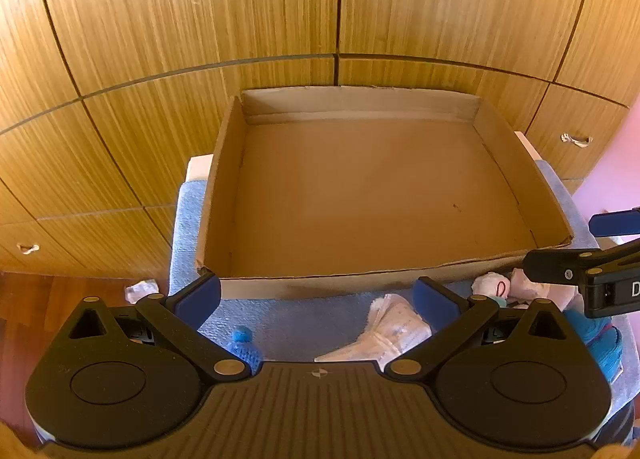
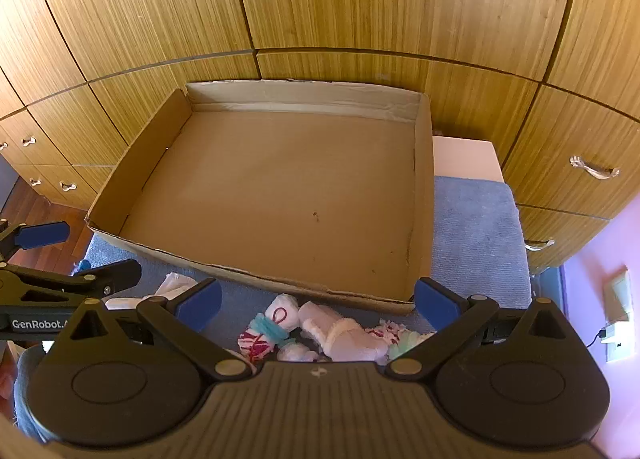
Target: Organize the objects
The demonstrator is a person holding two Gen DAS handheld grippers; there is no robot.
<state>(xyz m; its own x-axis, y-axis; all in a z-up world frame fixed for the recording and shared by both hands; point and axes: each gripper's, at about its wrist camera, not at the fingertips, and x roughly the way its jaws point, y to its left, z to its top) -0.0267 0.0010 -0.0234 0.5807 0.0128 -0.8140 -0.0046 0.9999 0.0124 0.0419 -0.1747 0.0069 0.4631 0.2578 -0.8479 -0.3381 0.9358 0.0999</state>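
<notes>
An empty shallow cardboard box (image 1: 224,163) (image 2: 132,183) sits on a blue towel (image 1: 304,323) (image 2: 476,235) in front of wooden cabinets. Rolled socks lie on the towel near the box's front wall: a white pair (image 1: 394,323), a white roll with a red loop (image 2: 284,313), a pink-white bundle with teal yarn (image 2: 260,335), a white roll (image 2: 344,335). My left gripper (image 1: 316,299) is open and empty above the towel. My right gripper (image 2: 316,299) is open and empty above the sock pile. Each gripper shows at the other view's edge.
Wooden cabinet doors and drawers with metal handles (image 2: 596,169) stand behind the box. A blue knitted piece (image 1: 242,339) and a teal-blue bundle (image 1: 600,343) lie on the towel. Crumpled paper (image 1: 140,291) lies on the wooden floor at left. A pink wall (image 2: 600,279) is at right.
</notes>
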